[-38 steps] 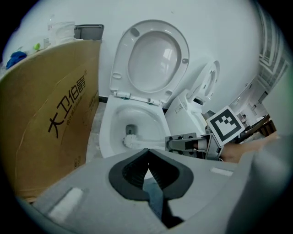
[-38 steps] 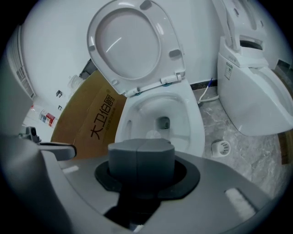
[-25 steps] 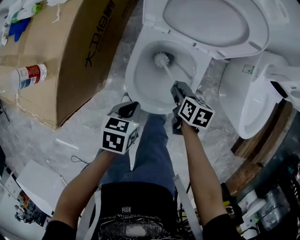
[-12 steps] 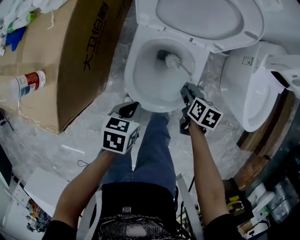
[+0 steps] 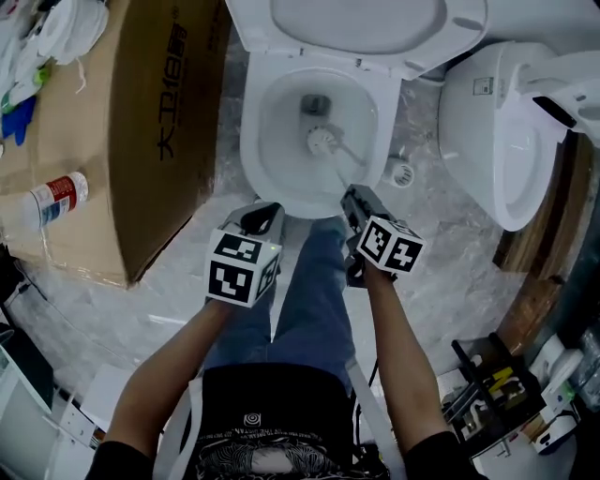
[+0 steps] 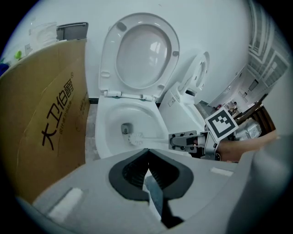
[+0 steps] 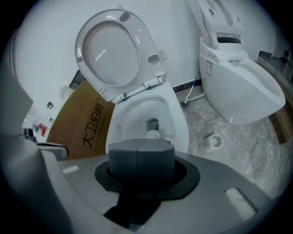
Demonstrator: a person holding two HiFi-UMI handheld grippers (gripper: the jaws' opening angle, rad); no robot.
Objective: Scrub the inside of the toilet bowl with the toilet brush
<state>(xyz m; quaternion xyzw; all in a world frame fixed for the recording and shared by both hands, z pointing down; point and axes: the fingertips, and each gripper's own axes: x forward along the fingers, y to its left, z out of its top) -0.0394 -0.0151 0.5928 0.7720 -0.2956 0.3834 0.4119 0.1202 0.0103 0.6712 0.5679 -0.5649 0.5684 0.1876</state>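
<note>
Grey marbled floor (image 5: 450, 262) lies around the white bowl (image 5: 251, 141). The brush (image 5: 322, 141) has its white bristle head low inside this bowl. The head is straight ahead of the right jaws and a little below them, just before the dark drain hole (image 5: 315, 103). Its thin handle (image 5: 349, 161) runs back from the head into the right gripper (image 5: 354, 199), whose jaws are closed tight on it above the front rim. The left gripper (image 5: 262, 217) hangs just beside it, also near the front rim. Its jaws are pressed together and hold nothing. From the left jaws, the brush head is ahead and slightly to the right.

I judge that the scrubbing is under way, with the head working the bottom part near the drain. No foam or dirt shows, so I cannot tell which walls are already done. The sides and the zone under the rim probably need a pass.

Beyond both jaws the lid (image 5: 356, 19) stands up. A box (image 5: 159, 131) is left of the left jaws, and a second toilet (image 5: 497, 131) is right of the right ones.
</note>
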